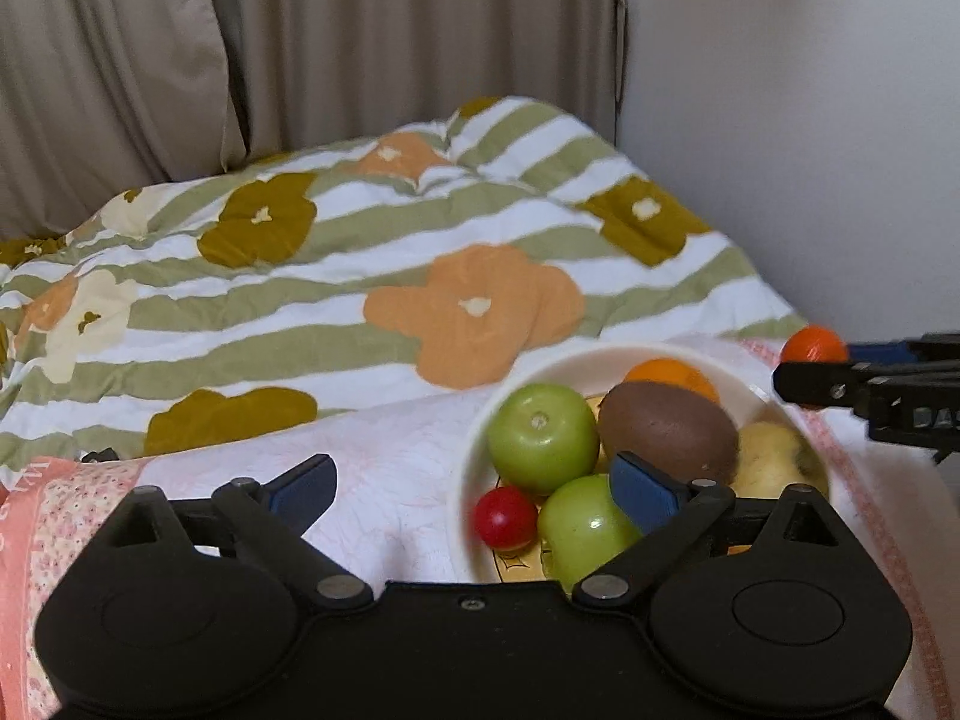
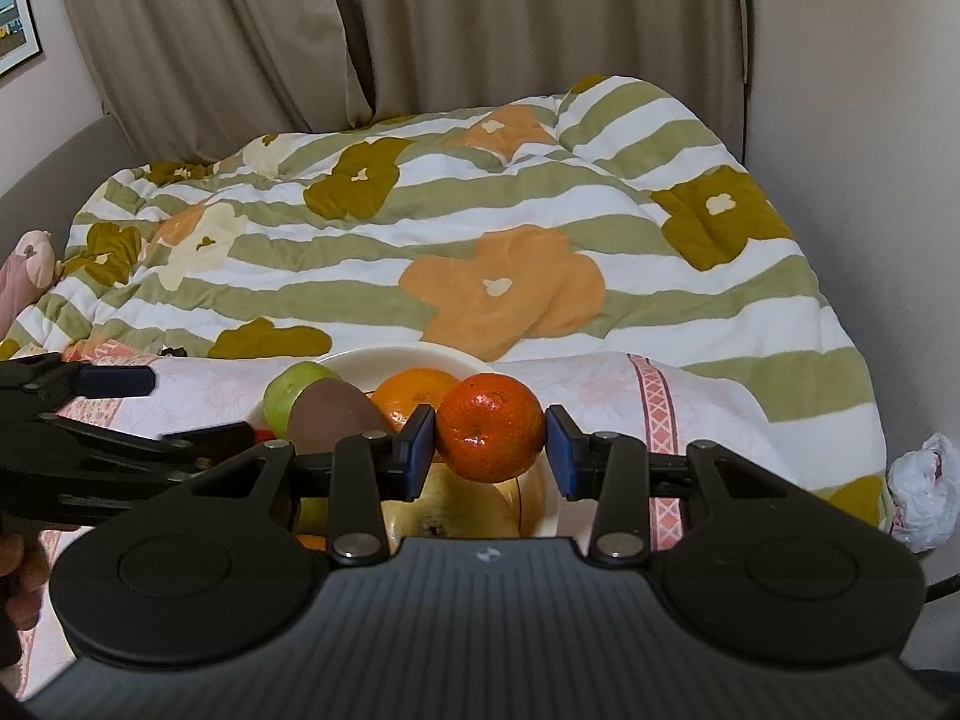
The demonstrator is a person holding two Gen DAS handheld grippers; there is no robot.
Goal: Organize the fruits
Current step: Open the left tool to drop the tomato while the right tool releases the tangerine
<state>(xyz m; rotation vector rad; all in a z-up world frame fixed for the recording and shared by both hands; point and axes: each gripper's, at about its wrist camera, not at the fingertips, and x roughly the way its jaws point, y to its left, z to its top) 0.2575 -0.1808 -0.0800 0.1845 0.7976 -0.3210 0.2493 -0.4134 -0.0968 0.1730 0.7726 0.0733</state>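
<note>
The right gripper (image 2: 489,441) pinches a mandarin (image 2: 489,426) across its middle, above the bowl's (image 2: 384,360) three-o'clock rim. It looks light, smooth and round, so it could slip. The left gripper's (image 1: 474,489) fingers are spread, empty.

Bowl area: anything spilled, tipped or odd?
Nothing stands out. The bowl sits upright on the towel with its fruit inside. The only fruit outside it is the tangerine, clamped in the right gripper above the rim. The left gripper is open and empty.
</note>
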